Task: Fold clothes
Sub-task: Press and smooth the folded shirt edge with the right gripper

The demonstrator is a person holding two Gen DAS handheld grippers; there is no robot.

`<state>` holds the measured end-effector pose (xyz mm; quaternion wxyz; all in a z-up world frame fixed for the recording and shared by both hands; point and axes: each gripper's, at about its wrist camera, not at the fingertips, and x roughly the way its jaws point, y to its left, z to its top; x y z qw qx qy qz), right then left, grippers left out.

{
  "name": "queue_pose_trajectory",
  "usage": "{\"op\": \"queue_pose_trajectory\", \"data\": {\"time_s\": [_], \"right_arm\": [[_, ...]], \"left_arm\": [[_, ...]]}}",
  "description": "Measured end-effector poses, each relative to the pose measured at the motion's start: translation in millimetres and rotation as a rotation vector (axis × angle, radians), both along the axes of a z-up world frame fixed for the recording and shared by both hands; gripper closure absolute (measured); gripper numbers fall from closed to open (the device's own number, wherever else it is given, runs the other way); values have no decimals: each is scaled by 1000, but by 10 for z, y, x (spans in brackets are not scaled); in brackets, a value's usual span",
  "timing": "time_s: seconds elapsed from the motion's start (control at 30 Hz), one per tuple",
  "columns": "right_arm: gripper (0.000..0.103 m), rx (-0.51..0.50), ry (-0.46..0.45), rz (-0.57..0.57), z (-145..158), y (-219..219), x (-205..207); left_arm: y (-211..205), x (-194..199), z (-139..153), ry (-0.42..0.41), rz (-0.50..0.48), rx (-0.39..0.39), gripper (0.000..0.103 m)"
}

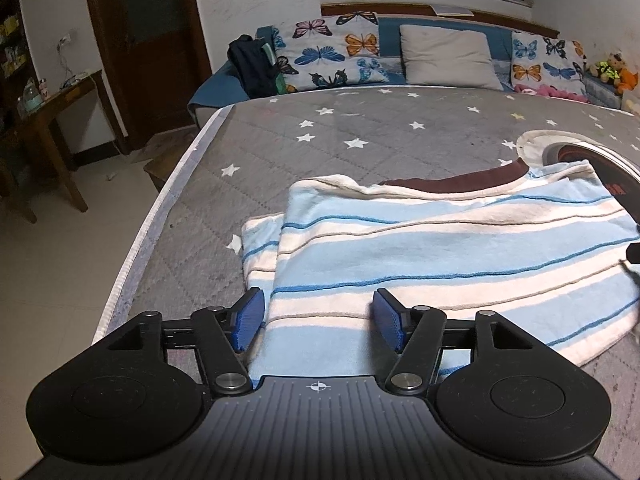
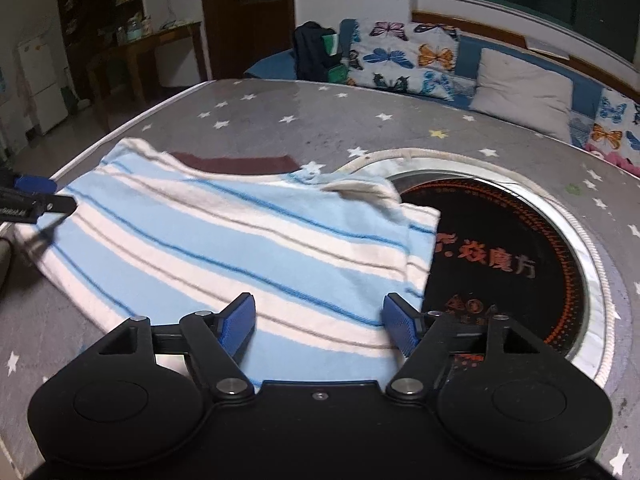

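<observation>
A light blue and white striped garment [image 1: 420, 248] with a dark maroon collar lies folded on a grey star-patterned table cover [image 1: 280, 144]. It also shows in the right wrist view [image 2: 240, 240]. My left gripper [image 1: 318, 322] is open, with its blue pads either side of the garment's near left edge. My right gripper [image 2: 320, 328] is open over the garment's near right edge. The left gripper's tip [image 2: 36, 200] shows at the far left of the right wrist view, beside the garment.
A round black cooktop [image 2: 512, 256] with orange markings is set in the table, partly under the garment's right end. A bench with butterfly cushions [image 1: 332, 52] and a grey pillow [image 1: 448, 56] runs behind. A wooden side table [image 1: 52, 120] stands on the tiled floor at left.
</observation>
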<state>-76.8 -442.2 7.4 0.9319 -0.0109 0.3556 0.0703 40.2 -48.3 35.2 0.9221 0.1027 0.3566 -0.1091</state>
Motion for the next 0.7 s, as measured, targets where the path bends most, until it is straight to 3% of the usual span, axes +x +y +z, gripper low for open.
{"op": "queue_pose_trajectory", "data": {"time_s": [0.7], "right_arm": [[28,102,33,-64,-98,-232,242]], "left_arm": [[424,256,-52,102,85,-138,36]]}}
